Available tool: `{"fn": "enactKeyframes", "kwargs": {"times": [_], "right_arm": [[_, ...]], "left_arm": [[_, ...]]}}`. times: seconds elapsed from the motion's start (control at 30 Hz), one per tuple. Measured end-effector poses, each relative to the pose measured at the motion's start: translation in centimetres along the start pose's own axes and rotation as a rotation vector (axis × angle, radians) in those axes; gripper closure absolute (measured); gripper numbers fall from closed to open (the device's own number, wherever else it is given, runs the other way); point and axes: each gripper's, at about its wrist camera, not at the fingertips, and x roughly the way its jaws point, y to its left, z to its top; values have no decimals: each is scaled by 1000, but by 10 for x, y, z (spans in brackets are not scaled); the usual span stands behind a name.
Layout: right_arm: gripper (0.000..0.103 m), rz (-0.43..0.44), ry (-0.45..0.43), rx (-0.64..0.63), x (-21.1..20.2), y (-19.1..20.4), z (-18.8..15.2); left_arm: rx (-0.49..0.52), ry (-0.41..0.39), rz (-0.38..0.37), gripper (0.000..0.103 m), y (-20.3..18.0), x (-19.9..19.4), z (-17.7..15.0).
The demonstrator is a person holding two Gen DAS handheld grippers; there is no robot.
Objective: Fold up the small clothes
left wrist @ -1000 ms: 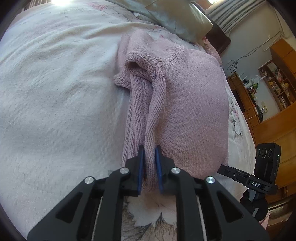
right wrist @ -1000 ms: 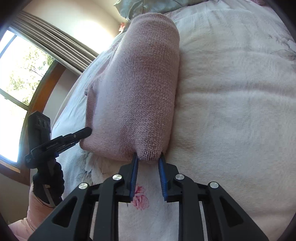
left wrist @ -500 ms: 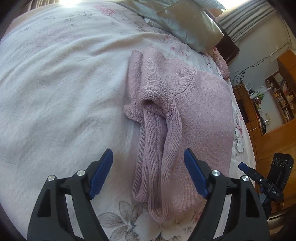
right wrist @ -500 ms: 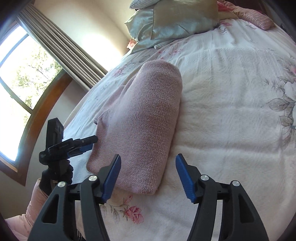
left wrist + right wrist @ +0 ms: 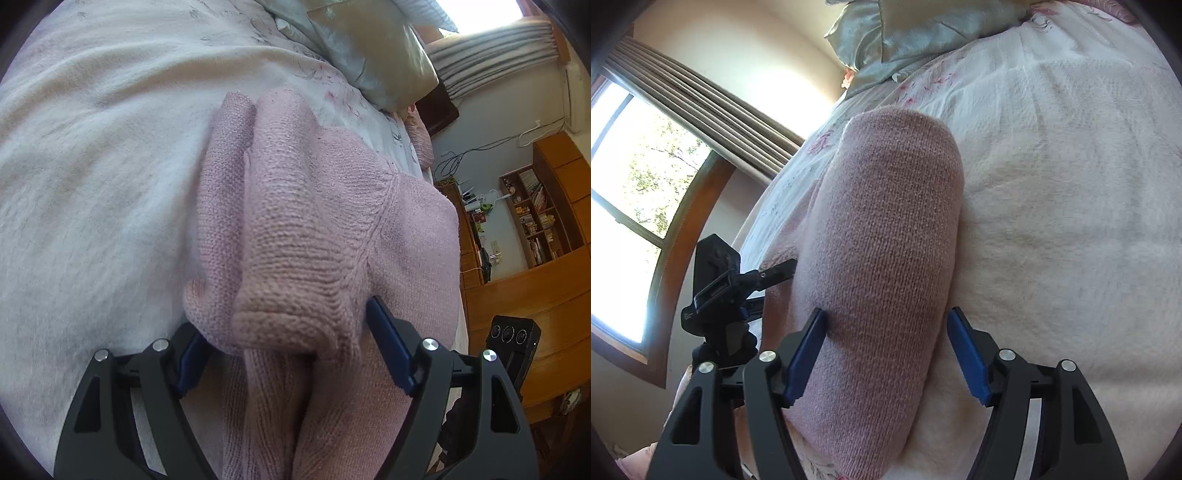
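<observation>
Left wrist view: the left gripper (image 5: 291,354) is spread wide, its blue pads (image 5: 388,350) on either side of the bunched sleeve and shoulder of a pink knit sweater (image 5: 295,236), clamping nothing. The sweater lies folded on a white blanket covering the bed (image 5: 92,166), with a satin pillow (image 5: 373,48) beyond and wooden shelves (image 5: 535,218) to the right.

Right wrist view: the right gripper (image 5: 886,354) is likewise released, its pads (image 5: 967,362) straddling the sweater's (image 5: 886,240) smooth folded edge. The left gripper (image 5: 738,284) shows at the sweater's far side, before a window (image 5: 624,206).
</observation>
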Motion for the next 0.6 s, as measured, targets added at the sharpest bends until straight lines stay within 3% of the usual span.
{"fn": "enactKeyframes", "kwargs": {"times": [0.13, 0.2, 0.3, 0.33, 0.4, 0.47, 0.53, 0.6], "right_arm": [[17, 64, 14, 44, 20, -6, 10], [16, 101, 29, 84, 33, -13, 11], [16, 154, 19, 116, 41, -21, 10], [19, 152, 15, 112, 41, -21, 9], [26, 157, 6, 113, 39, -20, 8], [34, 177, -6, 131, 33, -21, 7], [44, 186, -18, 125, 24, -17, 6], [48, 191, -25, 115, 14, -13, 4]], "left_arm": [[-22, 4, -56, 27, 0, 5, 4], [-41, 22, -138, 31, 0, 10, 1], [8, 32, -148, 34, -3, 15, -6], [-3, 31, -161, 36, 0, 15, -5], [-66, 30, -214, 56, 10, 16, -3], [-118, 28, -267, 61, 17, 16, -4], [-108, 9, -269, 63, 11, 13, -9], [-104, -10, -286, 65, 3, 8, -14]]}}
